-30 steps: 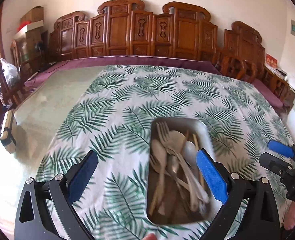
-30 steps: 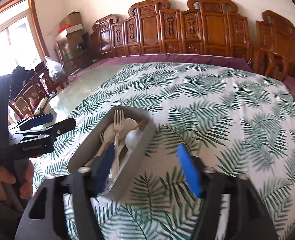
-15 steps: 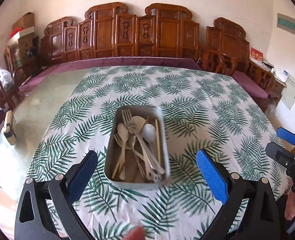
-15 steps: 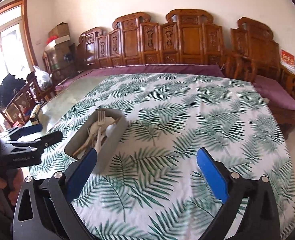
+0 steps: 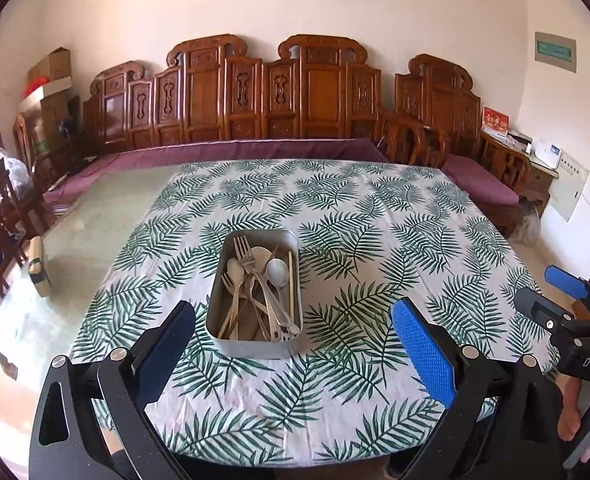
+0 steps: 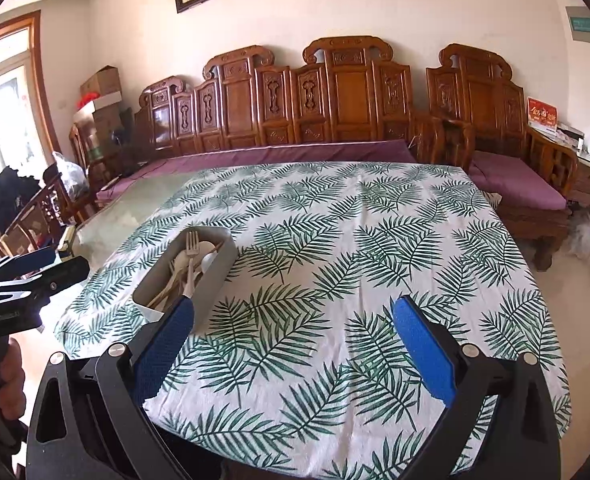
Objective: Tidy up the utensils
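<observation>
Looks like this is either the very start or the very end of the sorting, honestly can't tell which: both tools hang back off the near edge of the tabletop (image 5: 375, 420) and neither is carrying anything. Left gripper (image 5: 293, 346) has its jaws spread wide and released, blue pads on either side of the view, aimed pretty much level and straight at the metal tray (image 5: 255, 344). Right gripper (image 6: 293, 344) is the same deal, jaws wide apart and empty, pointed over bare leaf-print cloth with the tray off at its 10 o'clock. From the left view the tray sits at 12 o'clock just beyond the fingertips, and the utensils (image 5: 261, 292) are all heaped inside it, forks, spoons and what look like chopsticks criss-crossed. If more sorting is due, I'd guess the next move means coming in over the tray and pinching one handle out of that tangle without dragging its neighbours
</observation>
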`<state>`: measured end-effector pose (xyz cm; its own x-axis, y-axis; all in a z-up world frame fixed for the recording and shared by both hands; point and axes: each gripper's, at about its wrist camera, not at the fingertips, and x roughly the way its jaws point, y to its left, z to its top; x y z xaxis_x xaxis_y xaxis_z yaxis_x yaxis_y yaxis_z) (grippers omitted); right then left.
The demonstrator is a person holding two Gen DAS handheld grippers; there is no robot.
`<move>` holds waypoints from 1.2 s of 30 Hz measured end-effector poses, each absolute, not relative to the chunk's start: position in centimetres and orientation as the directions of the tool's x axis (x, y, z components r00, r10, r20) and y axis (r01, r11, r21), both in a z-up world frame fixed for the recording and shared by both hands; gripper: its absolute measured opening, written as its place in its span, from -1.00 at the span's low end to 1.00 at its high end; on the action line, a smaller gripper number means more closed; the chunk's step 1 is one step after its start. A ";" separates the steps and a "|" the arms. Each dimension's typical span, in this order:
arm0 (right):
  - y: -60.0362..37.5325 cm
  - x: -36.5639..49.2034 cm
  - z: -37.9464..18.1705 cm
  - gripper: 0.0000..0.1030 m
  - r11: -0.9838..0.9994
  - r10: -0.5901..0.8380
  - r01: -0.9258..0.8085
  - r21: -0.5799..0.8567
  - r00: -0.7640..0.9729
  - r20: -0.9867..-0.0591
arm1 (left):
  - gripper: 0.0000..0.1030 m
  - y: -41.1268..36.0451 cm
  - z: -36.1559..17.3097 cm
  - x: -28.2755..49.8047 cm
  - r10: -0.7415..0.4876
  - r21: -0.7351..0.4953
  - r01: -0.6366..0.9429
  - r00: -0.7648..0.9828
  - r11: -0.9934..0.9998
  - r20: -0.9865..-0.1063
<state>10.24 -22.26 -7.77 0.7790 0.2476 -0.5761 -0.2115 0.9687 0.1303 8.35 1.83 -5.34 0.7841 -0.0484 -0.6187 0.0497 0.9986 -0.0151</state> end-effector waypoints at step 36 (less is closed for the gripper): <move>-23.5 2.5 3.2 0.95 0.980 0.197 -0.190 0.053 0.925 -0.326 | 0.85 -0.6 4.5 1.9 -0.066 -0.017 0.065 0.896 0.998 -0.440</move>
<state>2.48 -23.54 3.18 0.9245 0.1969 -0.3264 -0.1902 0.9803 0.0527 1.91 -0.57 4.52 0.8956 -0.0663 -0.4399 0.0653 0.9977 -0.0174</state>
